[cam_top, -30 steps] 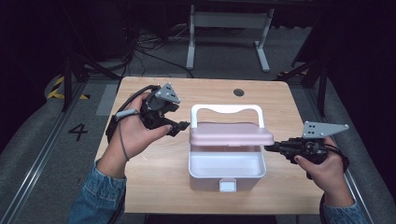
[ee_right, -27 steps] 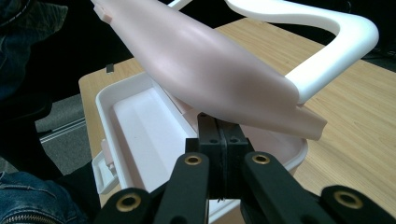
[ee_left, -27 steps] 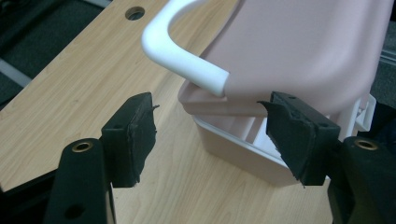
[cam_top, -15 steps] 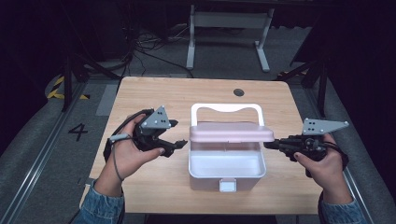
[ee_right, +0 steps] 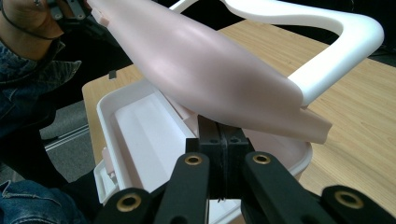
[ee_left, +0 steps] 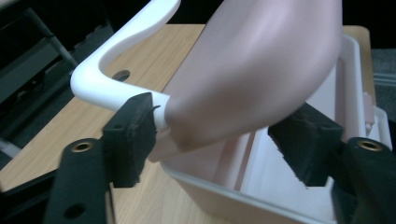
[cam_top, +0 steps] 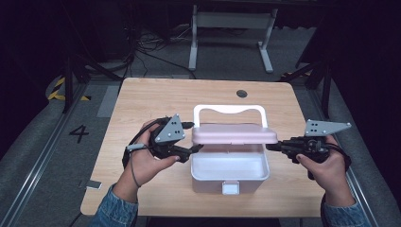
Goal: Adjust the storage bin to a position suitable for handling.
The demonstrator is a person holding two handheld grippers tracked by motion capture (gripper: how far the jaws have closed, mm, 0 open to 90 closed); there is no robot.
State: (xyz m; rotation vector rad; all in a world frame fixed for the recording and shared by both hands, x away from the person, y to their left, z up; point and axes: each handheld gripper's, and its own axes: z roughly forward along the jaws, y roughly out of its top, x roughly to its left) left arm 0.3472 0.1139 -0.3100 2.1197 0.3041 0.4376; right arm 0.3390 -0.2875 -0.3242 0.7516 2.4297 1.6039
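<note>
1. While the pink lid (cam_top: 234,134) is clearly off the rim and propped partway up, I'd call this job about half done. Opening or closing? Can't say from the pose alone, so I'm just calling it "lid work" on the white storage box (cam_top: 230,182).
2. Where the thing is: the box sits on the wooden table (cam_top: 142,101), roughly mid-table and toward the near edge. Its white carry handle (cam_top: 229,110) is swung up behind the lid.
3. Right gripper (cam_top: 270,146): jaws pressed tight together at the box's right end, just under the lid's corner. In the right gripper view (ee_right: 219,140) they look clenched with no gap, but whether they're pinching the rim or just closed beside it, I can't tell.
4. Left gripper (cam_top: 197,148): jaws spread wide. In the left gripper view (ee_left: 219,140) they straddle the lid's left end without biting on it yet; one pad (ee_left: 133,126) sits right beside the handle's corner.
5. What's left, as I read it: the left one has to close on that lid end, then the lid gets swung the rest of the way.
6. Contents: the box interior (ee_right: 144,135) looks bare, just smooth white walls and floor. The front latch tab (cam_top: 230,188) hangs loose.
</note>
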